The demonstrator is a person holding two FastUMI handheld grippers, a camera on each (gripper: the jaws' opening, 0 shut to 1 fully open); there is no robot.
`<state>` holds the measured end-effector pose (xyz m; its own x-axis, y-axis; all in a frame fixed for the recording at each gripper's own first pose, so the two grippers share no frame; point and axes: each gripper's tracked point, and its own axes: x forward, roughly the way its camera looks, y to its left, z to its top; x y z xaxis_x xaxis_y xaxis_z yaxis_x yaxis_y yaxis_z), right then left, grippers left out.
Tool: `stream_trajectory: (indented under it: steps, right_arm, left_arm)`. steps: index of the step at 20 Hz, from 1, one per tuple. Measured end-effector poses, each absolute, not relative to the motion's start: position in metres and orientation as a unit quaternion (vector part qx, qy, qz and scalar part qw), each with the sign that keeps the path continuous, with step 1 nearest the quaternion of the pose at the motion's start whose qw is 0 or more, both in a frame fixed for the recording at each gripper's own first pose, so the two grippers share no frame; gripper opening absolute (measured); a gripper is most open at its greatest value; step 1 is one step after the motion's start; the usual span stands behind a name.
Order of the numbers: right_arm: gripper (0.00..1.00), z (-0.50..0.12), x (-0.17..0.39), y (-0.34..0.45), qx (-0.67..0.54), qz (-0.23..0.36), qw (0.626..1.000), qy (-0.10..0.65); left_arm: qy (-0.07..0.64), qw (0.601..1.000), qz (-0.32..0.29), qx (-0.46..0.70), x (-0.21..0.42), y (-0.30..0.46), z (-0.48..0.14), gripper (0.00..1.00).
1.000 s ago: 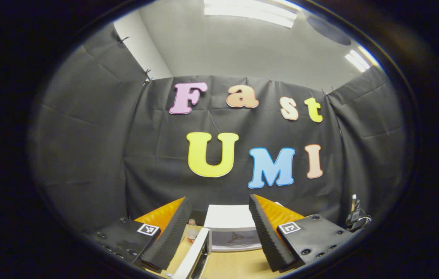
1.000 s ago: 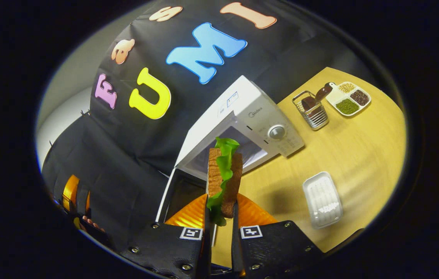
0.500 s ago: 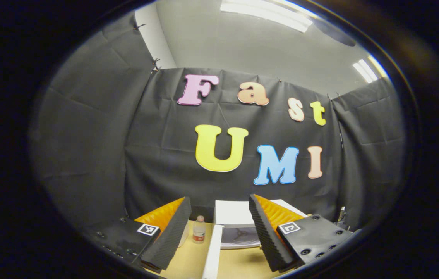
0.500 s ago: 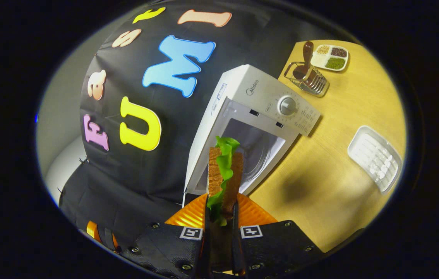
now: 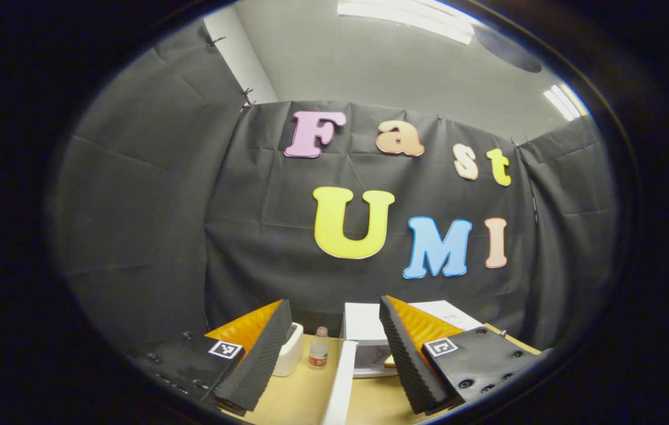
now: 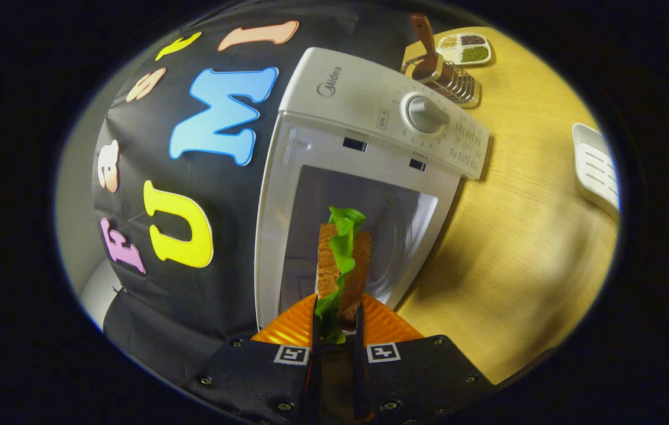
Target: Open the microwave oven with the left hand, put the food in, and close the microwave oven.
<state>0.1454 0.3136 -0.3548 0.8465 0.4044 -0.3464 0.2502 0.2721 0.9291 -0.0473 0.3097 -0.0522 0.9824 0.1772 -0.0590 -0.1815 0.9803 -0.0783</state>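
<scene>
Black cloth walls close off the booth behind a pale wooden table [image 6: 523, 236], on which the white microwave oven [image 6: 370, 100] stands with its cavity open toward the right gripper view; beyond it sit a wire rack [image 6: 446, 82] holding a brown utensil, a small divided dish [image 6: 464, 48] of grains, and, at the far right edge, a white ribbed tray [image 6: 597, 171].

The right gripper [image 6: 337, 321] is clenched on the food, a sandwich [image 6: 343, 265] of brown bread and green lettuce, both fingers pressing its lower end; the sandwich stands upright between them, aimed at the cavity. Compared with a second ago the microwave looms much larger and sits squarely ahead, so the gripper has closed in and turned to face the opening; the sandwich now overlaps the cavity mouth, though whether it has crossed the threshold I cannot tell.

In the left gripper view the left gripper [image 5: 334, 348] hangs with its fingers spread and nothing between them; the open door [image 5: 340, 383] shows edge-on as a white bar just ahead, with a small bottle [image 5: 318, 348] and a white container [image 5: 287, 357] on the table to its left; the view has swung slightly rightward over the last second.

Opening looks done; insertion is under way; release inside and shutting the door remain.
</scene>
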Motion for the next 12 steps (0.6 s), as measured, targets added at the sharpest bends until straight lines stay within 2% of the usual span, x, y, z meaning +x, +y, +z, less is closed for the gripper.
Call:
stream_trajectory:
  steps: [7,12]
  right_arm:
    - [0.21,-0.384,0.200,0.329,0.657,-0.024,0.718,0.228]
    - [0.21,-0.413,0.242,0.344,0.662,-0.064,0.714,0.218]
  left_arm:
    - [0.038,0.991,0.124,-0.038,-0.054,0.332,-0.058,0.96]
    - [0.053,0.987,0.148,-0.038,-0.057,0.349,-0.072,0.96]
